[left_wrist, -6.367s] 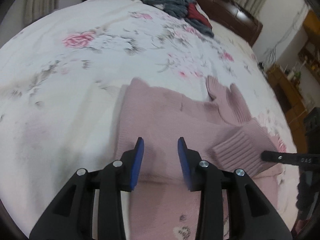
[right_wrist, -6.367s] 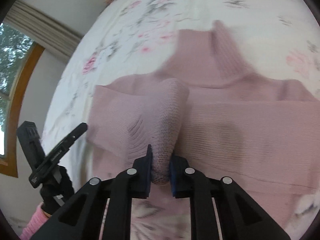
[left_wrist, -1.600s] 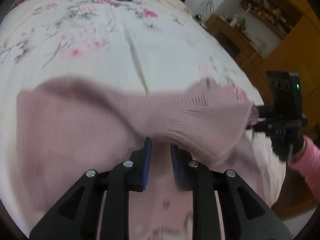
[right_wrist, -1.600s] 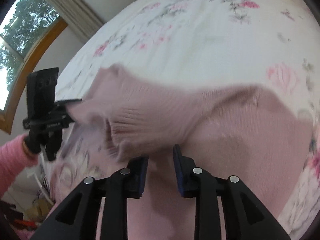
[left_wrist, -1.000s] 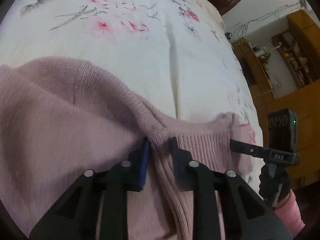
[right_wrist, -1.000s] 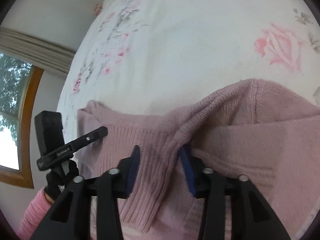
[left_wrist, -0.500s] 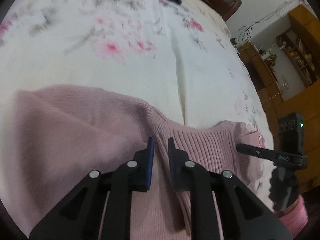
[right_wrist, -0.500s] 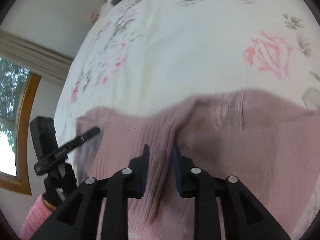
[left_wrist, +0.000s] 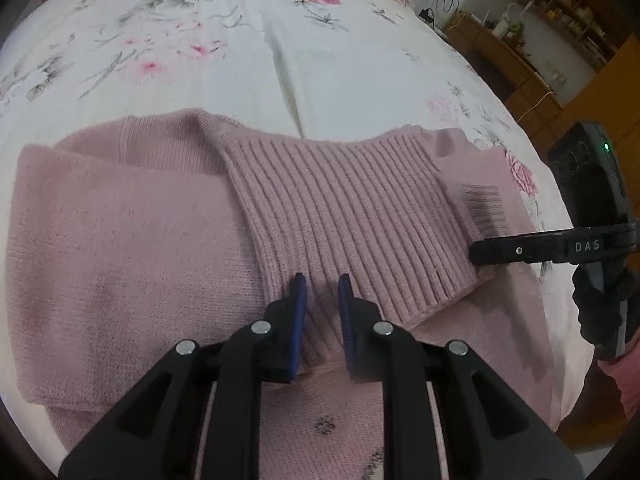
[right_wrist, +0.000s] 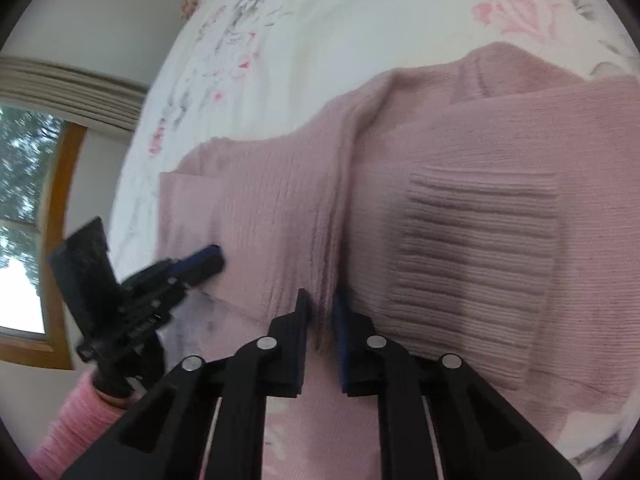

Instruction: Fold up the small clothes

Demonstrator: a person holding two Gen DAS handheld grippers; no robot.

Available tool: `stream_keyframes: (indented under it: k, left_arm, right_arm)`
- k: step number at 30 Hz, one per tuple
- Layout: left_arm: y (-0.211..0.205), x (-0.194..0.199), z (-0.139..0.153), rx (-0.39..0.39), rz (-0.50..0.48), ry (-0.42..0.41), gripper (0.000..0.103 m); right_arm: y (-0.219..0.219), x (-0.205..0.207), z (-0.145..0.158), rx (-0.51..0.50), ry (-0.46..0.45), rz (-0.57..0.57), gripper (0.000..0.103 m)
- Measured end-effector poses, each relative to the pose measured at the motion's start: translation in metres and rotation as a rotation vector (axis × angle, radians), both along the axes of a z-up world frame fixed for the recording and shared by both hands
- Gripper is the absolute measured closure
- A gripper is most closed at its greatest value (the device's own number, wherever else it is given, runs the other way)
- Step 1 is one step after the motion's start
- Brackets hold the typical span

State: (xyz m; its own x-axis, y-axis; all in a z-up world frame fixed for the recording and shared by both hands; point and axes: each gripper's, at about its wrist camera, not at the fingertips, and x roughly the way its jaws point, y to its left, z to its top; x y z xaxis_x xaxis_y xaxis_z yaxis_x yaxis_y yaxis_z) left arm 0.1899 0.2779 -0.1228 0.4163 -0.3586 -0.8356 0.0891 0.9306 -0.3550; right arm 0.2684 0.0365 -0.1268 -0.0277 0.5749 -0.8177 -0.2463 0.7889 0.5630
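- A bed [left_wrist: 248,40] under a smooth white sheet printed with pink flowers.
- The pink knit sweater [left_wrist: 128,240] lies folded on it, ribbed hem uppermost.
- Left gripper [left_wrist: 322,312]: blue-padded fingers slightly parted over the ribbing.
- Right gripper [right_wrist: 320,312]: fingers narrowly parted around a knit ridge.

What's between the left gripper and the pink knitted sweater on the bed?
Nothing visible. The left gripper sits directly over the pink knitted sweater's ribbed hem, jaws slightly apart, with no other object between them.
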Motion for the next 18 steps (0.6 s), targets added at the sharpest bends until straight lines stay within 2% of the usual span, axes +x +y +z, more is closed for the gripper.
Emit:
stream_keyframes:
  k: [6, 8, 9, 10, 13, 15, 18]
  left_arm:
    - [0.005, 0.000, -0.007, -0.023, 0.013, 0.017, 0.087]
    - [0.007, -0.002, -0.005, -0.034, 0.040, 0.026, 0.088]
    - [0.007, -0.005, -0.002, -0.032, 0.052, 0.030, 0.087]
    - [0.008, -0.011, 0.005, -0.026, 0.069, 0.033, 0.083]
    - [0.006, -0.035, 0.024, -0.003, 0.090, 0.009, 0.064]
    - [0.007, -0.068, 0.039, 0.059, 0.096, -0.009, 0.060]
    - [0.012, -0.121, 0.053, 0.140, 0.116, 0.002, 0.056]
  right_arm:
    - [0.002, -0.002, -0.016, -0.028, -0.007, -0.003, 0.093]
    - [0.002, -0.003, -0.012, -0.026, -0.012, -0.003, 0.091]
    - [0.002, -0.005, -0.008, -0.021, -0.017, -0.008, 0.086]
    - [-0.002, -0.010, 0.000, -0.016, -0.025, -0.017, 0.080]
    - [-0.010, -0.040, 0.030, -0.045, -0.116, -0.005, 0.073]
    - [-0.023, -0.072, 0.048, -0.072, -0.161, 0.004, 0.067]
    - [-0.041, -0.117, 0.059, -0.113, -0.181, -0.002, 0.061]
